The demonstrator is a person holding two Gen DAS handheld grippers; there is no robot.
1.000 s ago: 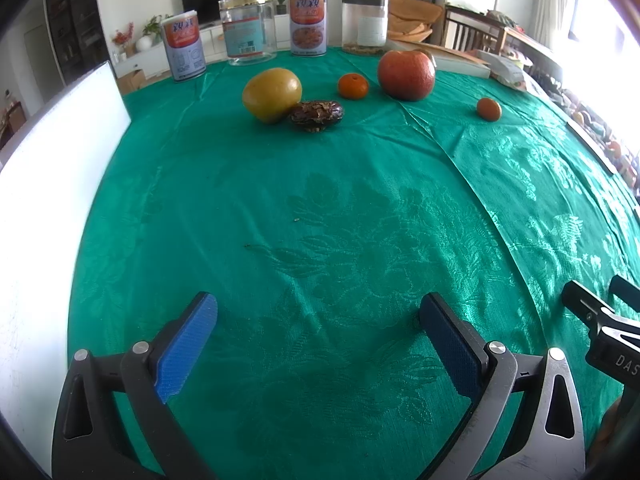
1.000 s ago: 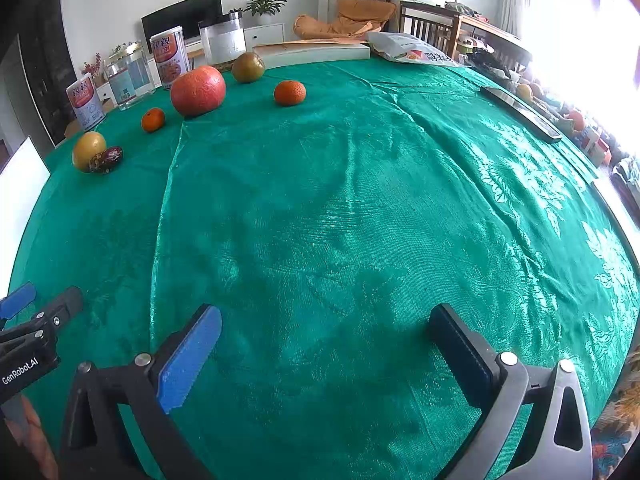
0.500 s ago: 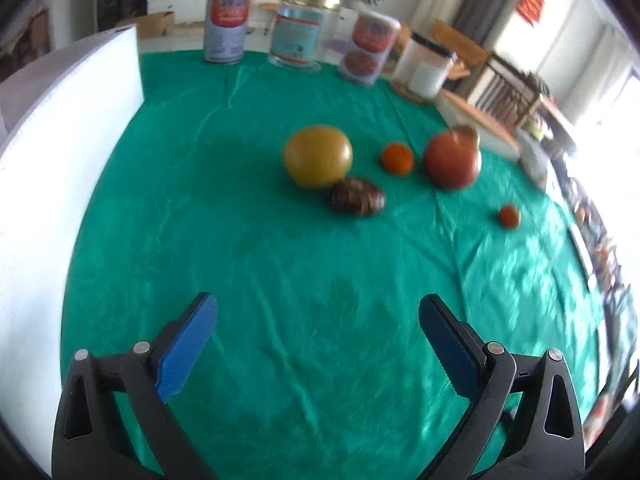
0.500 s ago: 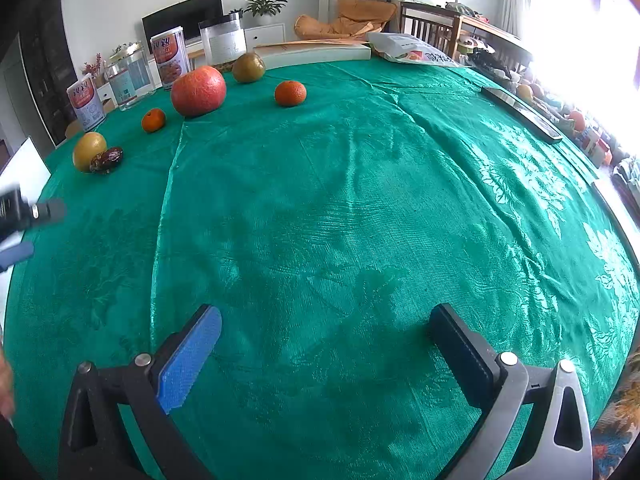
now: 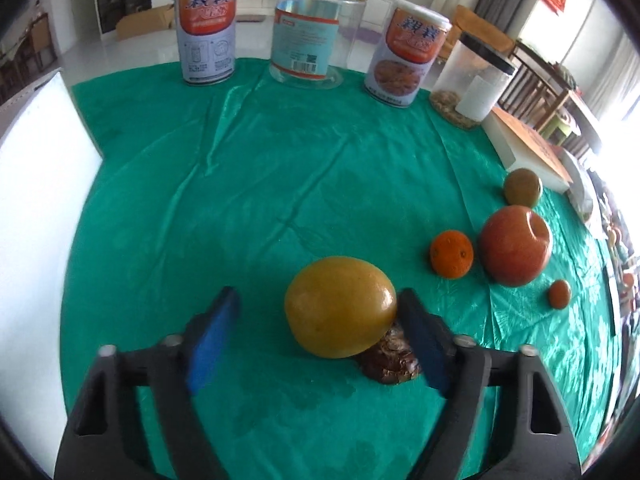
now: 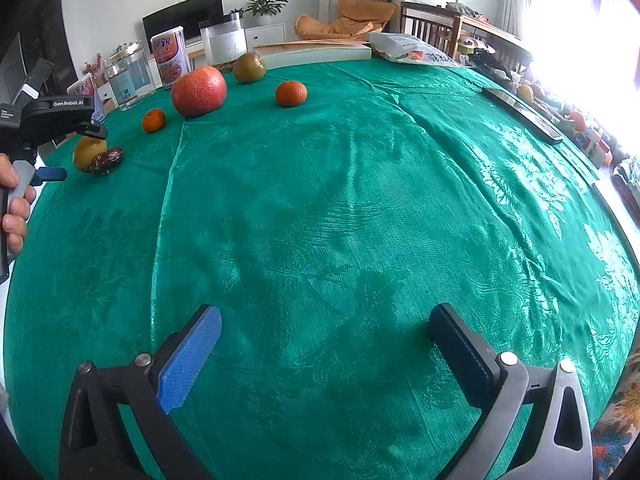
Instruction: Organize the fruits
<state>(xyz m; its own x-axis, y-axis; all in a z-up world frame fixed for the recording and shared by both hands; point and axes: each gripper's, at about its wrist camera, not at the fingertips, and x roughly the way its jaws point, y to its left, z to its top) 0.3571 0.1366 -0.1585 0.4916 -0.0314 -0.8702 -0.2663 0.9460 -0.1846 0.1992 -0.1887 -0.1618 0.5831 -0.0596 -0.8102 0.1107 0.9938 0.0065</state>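
A yellow fruit (image 5: 340,306) lies on the green tablecloth (image 5: 280,184) with a brown dried fruit (image 5: 390,360) against its right side. My left gripper (image 5: 320,298) straddles the yellow fruit and its jaws are closing. The right pad meets the fruit's side, while a gap remains at the blue left pad (image 5: 216,332). To the right lie a tangerine (image 5: 451,254), a big red fruit (image 5: 515,250), a small orange (image 5: 559,294) and a greenish fruit (image 5: 522,188). My right gripper (image 6: 326,324) hangs open over bare cloth, far from the fruit row (image 6: 199,90).
Two printed cans (image 5: 206,30), a clear jar with a gold lid (image 5: 316,28) and a plastic canister (image 5: 474,80) stand along the far edge. A white board (image 5: 36,200) rises at the left. A book (image 6: 316,51) and a black flat device (image 6: 522,114) lie toward the right.
My left gripper has travelled forward across the cloth to the yellow fruit, and its jaws have narrowed around it. The right gripper has stayed where it was.
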